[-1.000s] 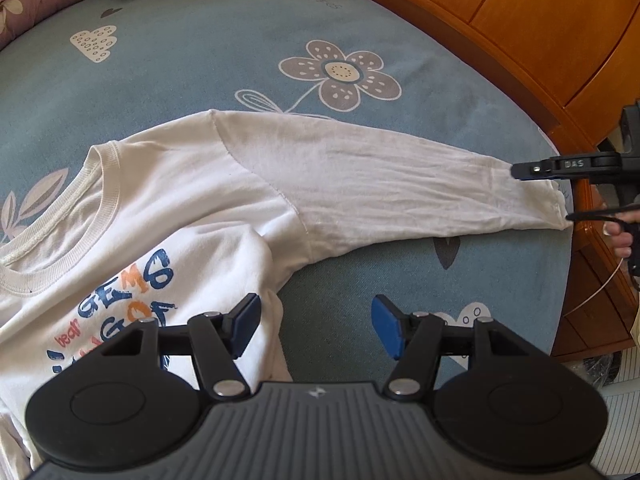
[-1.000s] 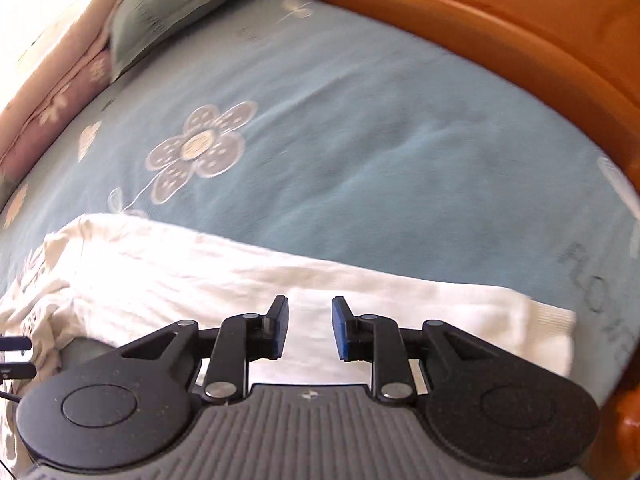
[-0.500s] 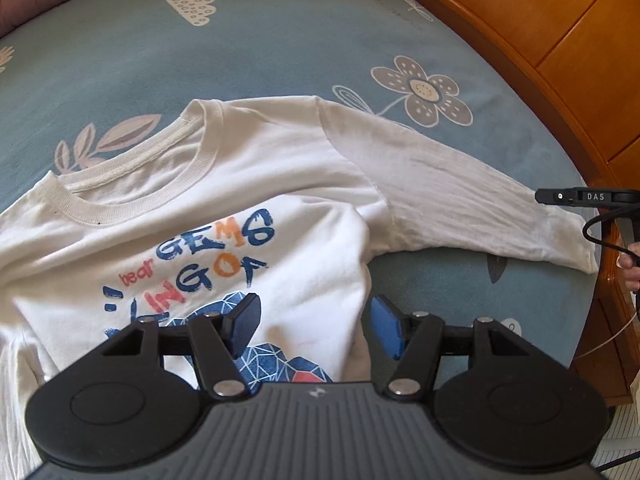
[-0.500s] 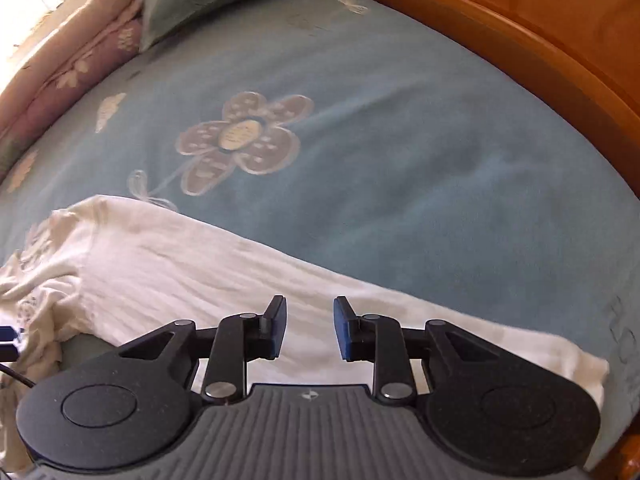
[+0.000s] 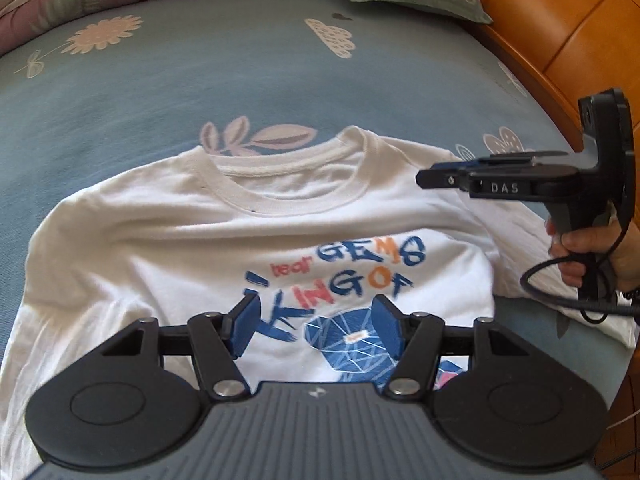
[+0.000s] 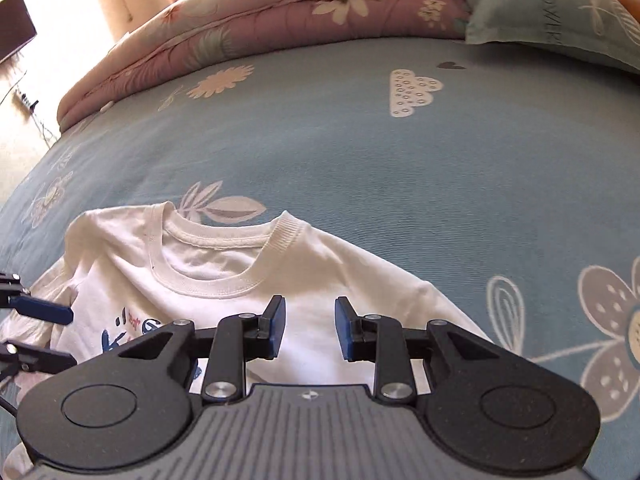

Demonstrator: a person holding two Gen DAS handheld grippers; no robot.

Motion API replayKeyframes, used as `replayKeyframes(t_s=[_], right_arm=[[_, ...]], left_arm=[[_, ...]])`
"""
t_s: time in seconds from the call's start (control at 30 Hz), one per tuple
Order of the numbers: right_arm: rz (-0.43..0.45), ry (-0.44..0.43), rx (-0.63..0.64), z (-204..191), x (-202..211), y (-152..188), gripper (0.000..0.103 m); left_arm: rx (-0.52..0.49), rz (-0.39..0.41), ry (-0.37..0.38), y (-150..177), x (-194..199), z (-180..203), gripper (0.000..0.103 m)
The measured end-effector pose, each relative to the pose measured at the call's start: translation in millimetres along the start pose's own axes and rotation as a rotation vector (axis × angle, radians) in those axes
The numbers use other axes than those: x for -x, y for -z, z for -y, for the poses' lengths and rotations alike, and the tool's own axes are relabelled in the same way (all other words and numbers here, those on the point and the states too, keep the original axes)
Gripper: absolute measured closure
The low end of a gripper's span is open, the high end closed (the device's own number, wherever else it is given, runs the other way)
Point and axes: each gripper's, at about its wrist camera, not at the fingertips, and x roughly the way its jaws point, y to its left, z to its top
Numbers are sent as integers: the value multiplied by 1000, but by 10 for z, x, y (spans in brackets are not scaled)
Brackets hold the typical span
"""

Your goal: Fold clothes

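Note:
A white long-sleeved shirt (image 5: 168, 248) with a blue and orange print lies face up on the blue bed sheet (image 5: 200, 80), collar (image 5: 288, 196) toward the pillows. My left gripper (image 5: 316, 328) hovers open over the print, nothing between its blue pads. The right gripper (image 5: 424, 180), held by a hand (image 5: 580, 252), hangs above the shirt's right shoulder. In the right wrist view the shirt (image 6: 320, 276) lies below my right gripper (image 6: 310, 330), which is open and empty just short of the collar (image 6: 224, 284). The left gripper's fingers (image 6: 40, 312) show at the left edge.
A folded quilt (image 6: 280, 28) and a green pillow (image 6: 552, 12) lie at the head of the bed. An orange wooden bed frame (image 5: 560, 28) runs along the right side. A black cable (image 5: 560, 300) trails from the right gripper over the right sleeve.
Both grippers have swung from the right sleeve toward the shirt's chest and collar. The right gripper has come in over the right shoulder. Its jaws have opened wider.

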Motion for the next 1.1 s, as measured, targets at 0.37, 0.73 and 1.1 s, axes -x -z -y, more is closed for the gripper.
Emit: replayKeyframes(t_s=[0.37,0.73,1.1], right_arm=[[-19,63,117,100,-402,-520,77],[-153,-134,88,546,-385,-552,68],[-164,-24,240,289,-410,-521,97]], left_arm=[[-21,99,-42,-290,41,-489,42],[-324,20,-37,-954,-324,-1021,46],[-341,-29,-64,-730,-435,-1033,102]])
